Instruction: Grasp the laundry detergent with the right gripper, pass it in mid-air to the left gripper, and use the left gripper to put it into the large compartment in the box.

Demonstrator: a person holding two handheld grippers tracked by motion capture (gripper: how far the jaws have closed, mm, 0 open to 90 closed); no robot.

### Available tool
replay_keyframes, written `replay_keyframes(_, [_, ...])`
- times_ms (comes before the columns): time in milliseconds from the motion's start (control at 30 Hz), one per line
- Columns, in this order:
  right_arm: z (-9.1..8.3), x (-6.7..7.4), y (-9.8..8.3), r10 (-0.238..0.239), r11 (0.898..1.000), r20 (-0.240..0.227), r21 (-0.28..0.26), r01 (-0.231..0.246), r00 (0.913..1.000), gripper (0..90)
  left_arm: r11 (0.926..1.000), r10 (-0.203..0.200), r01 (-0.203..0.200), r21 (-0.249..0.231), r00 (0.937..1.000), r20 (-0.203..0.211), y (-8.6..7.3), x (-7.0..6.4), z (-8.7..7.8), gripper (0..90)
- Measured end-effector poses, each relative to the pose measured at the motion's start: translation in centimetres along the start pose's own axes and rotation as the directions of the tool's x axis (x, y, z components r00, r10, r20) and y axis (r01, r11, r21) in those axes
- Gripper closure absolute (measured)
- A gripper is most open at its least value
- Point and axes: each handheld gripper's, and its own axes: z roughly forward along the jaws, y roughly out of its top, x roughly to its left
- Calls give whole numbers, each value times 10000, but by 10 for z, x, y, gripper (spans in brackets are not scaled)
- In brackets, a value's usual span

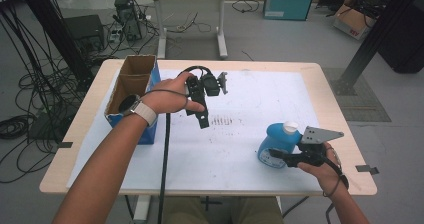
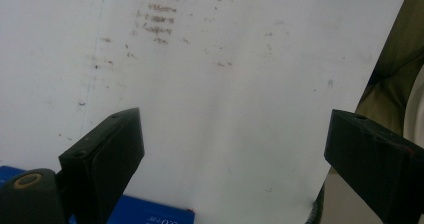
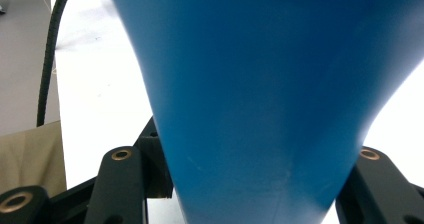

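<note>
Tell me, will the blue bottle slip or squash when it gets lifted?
The blue bottle looks like smooth, curved plastic, so it might slip a little. The right gripper is shut on its narrow part, which probably helps. It seems stiff, showing no dents at the jaws. Its white cap is on, so spills look unlikely.

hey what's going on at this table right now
A person sits at a white-topped table with a handheld gripper in each hand. The right gripper is clamped on a blue bottle with a white cap, near the table's right edge. The left gripper is held above the middle of the table, jaws open with nothing between them. An open cardboard box with blue sides stands at the left.
</note>
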Motion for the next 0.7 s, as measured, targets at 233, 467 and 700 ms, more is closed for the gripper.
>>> replay_keyframes(233, [0, 0, 0, -4, 10000, -19, 7, 4, 10000, 442, 10000, 26, -27, 18, 10000, 51, 0, 0, 0, 93])
replay_keyframes(467, [0, -1, 0, -23, 10000, -57, 34, 23, 10000, 442, 10000, 22, -22, 67, 10000, 33, 0, 1, 0, 93])
replay_keyframes(700, [0, -1, 0, 9, 10000, -68, 21, -9, 10000, 441, 10000, 35, -35, 66, 10000, 44, 1, 1, 0, 93])
